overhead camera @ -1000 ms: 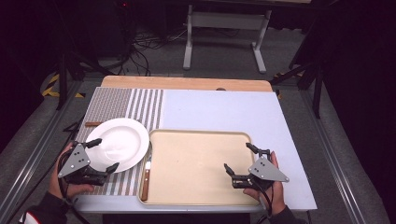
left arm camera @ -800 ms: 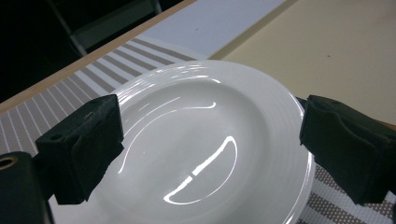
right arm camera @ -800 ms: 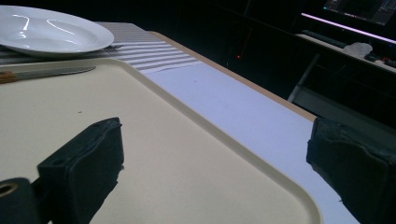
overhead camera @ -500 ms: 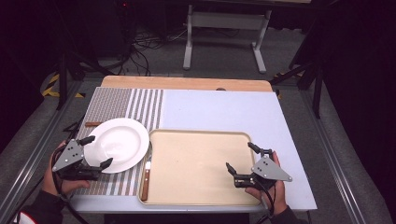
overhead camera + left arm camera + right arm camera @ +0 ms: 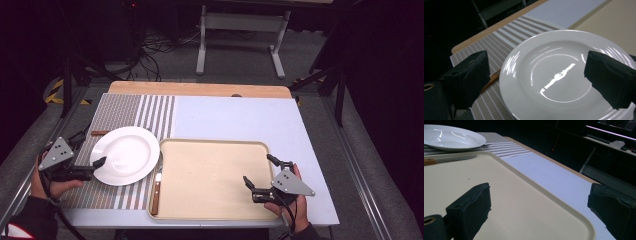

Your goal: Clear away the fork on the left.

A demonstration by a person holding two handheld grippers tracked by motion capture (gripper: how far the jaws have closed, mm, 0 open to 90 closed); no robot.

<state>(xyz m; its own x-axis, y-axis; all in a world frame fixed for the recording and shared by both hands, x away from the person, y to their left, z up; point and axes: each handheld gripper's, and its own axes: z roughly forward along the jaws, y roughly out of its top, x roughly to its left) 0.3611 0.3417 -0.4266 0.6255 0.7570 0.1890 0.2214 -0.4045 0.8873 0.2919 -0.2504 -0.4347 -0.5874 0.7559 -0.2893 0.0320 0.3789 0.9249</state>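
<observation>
Plate (image 5: 127,155) glossy, white, round, on striped mat (image 5: 131,116).
We find left gripper (image 5: 86,151) open at its rim; right gripper (image 5: 262,174) open over beige tray (image 5: 210,175).

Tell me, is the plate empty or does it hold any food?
Empty. The plate shows a bare white surface with only light reflections in the left gripper view, and in the high view nothing lies on it.
</observation>
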